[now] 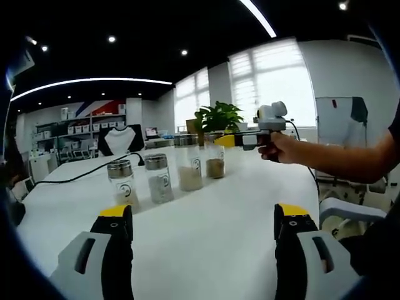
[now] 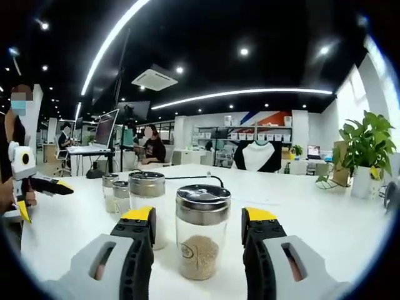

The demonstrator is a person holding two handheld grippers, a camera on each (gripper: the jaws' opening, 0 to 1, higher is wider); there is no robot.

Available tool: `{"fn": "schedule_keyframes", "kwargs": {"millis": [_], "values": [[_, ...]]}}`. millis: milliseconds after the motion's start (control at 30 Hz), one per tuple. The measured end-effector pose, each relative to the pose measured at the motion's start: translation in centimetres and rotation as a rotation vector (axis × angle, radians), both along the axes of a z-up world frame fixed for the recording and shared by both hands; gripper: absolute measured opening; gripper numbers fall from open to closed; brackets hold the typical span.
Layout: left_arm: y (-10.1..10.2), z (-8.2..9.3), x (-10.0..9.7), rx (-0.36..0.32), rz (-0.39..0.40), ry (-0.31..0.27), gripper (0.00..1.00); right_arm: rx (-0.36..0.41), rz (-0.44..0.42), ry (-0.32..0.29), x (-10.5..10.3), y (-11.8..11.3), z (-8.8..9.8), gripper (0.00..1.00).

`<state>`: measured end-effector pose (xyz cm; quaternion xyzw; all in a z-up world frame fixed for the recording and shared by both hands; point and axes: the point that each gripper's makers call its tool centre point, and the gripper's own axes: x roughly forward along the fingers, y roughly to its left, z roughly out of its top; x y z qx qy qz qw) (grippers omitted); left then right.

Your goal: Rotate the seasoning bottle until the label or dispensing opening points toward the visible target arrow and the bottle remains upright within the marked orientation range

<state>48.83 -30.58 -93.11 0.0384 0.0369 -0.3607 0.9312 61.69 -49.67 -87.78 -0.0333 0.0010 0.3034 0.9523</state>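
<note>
The seasoning bottle (image 2: 202, 231) stands upright on the white table (image 2: 325, 225), directly between the jaws of the right gripper (image 2: 199, 234). It is clear glass with a perforated metal cap and holds a shallow layer of tan granules; a small round emblem on the glass faces the right gripper view. Both jaws sit just beside the glass with a narrow gap visible on each side, so the right gripper is spread and not yet clamped. In the left gripper view the same bottle (image 1: 215, 161) is the far end of a row of four

Three more bottles (image 2: 128, 197) stand behind and to the side in the right gripper view, close together. No target arrow or marked range can be made out on the table in either view

The left gripper (image 1: 203, 240) hangs over bare table, well apart from the row, jaws wide and holding nothing. A black cable (image 1: 75, 175) runs across the table behind the row, and a potted plant (image 2: 365, 153) stands at the far edge

Judgement: the step in hand is the approach, with the grasp about to be made. The next move calls for closing evenly on the glass below the cap, then twisting about the vertical axis without tilting. Risk: knocking the neighbouring bottle close behind
</note>
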Motion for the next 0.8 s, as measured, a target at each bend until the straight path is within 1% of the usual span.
{"fn": "schedule_keyframes", "kwargs": {"millis": [67,133,167,200,267,333,400,467,533,600,667,767,800], "values": [[0.4,0.1,0.2,-0.010,0.014,-0.003,0.99,0.042,-0.019,-0.004,-1.1,-0.5,0.2,0.54],[0.8,0.2,0.2,-0.016,0.028,-0.003,0.99,0.066,-0.016,-0.007,-2.4,-0.6,0.2,0.56],[0.9,0.2,0.3,-0.017,0.033,-0.005,0.99,0.066,-0.011,-0.009,-2.9,-0.6,0.1,0.60],[1.1,0.3,0.3,-0.015,0.037,-0.008,0.99,0.046,0.004,-0.011,-3.7,-0.3,-0.3,0.64],[1.4,0.5,0.3,-0.016,0.049,-0.013,1.00,0.042,-0.016,-0.014,-4.6,-0.6,-0.9,0.69],[1.8,0.7,0.5,-0.029,0.062,-0.022,1.00,0.059,-0.017,-0.026,-5.8,-0.6,-1.0,0.72],[2.1,0.7,0.6,-0.037,0.070,-0.023,1.00,0.079,-0.008,-0.025,-6.8,0.0,-1.1,0.78],[2.4,0.6,0.7,-0.038,0.077,-0.027,1.00,0.060,0.013,-0.022,-7.7,0.8,-1.5,0.89],[2.7,0.3,0.9,-0.028,0.084,-0.022,1.00,0.037,0.004,-0.023,-8.3,1.1,-1.9,0.95],[2.9,0.3,1.0,-0.028,0.092,-0.024,1.00,0.040,0.000,-0.021,-9.0,1.3,-2.2,0.97],[3.2,0.5,1.0,-0.046,0.102,-0.025,1.00,0.101,0.005,-0.013,-9.5,1.6,-2.1,0.99],[3.4,0.9,1.0,-0.047,0.107,-0.034,1.00,0.112,-0.005,0.029,-10.0,1.7,-2.9,0.99],[3.4,0.9,1.1,-0.044,0.109,-0.036,1.00,0.120,-0.020,0.028,-9.7,1.6,-2.9,0.99]]}}
